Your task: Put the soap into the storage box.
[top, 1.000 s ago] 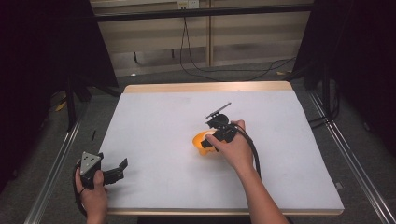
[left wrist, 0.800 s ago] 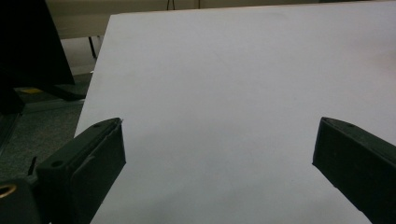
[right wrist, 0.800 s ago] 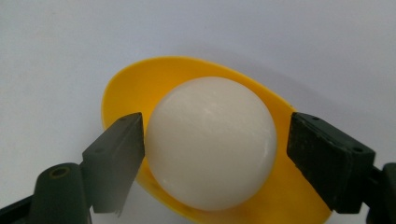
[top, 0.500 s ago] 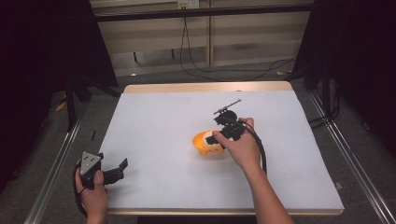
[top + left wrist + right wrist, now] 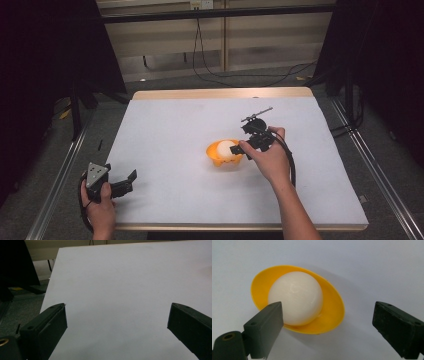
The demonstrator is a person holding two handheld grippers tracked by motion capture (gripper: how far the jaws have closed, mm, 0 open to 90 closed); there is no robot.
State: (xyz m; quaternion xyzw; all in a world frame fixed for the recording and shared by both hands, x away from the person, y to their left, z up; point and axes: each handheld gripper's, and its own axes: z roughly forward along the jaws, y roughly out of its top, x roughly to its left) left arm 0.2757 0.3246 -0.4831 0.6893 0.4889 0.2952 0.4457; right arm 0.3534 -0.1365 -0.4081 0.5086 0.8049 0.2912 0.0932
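We see the white ball (image 5: 295,298) resting in the yellow bowl (image 5: 332,312) near the middle of the table (image 5: 170,130). Our right gripper (image 5: 239,148) sits just beside the bowl, its jaws having just been opening, nothing between them. Our left gripper (image 5: 129,182) waits at the near left corner, jaws spread wide.

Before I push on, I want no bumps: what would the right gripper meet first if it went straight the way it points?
Probably the white ball sitting in the yellow bowl: both lie just ahead of the right gripper, whose jaws have just been opening with nothing between them. Depth is unclear, so the bowl's near rim might come first.
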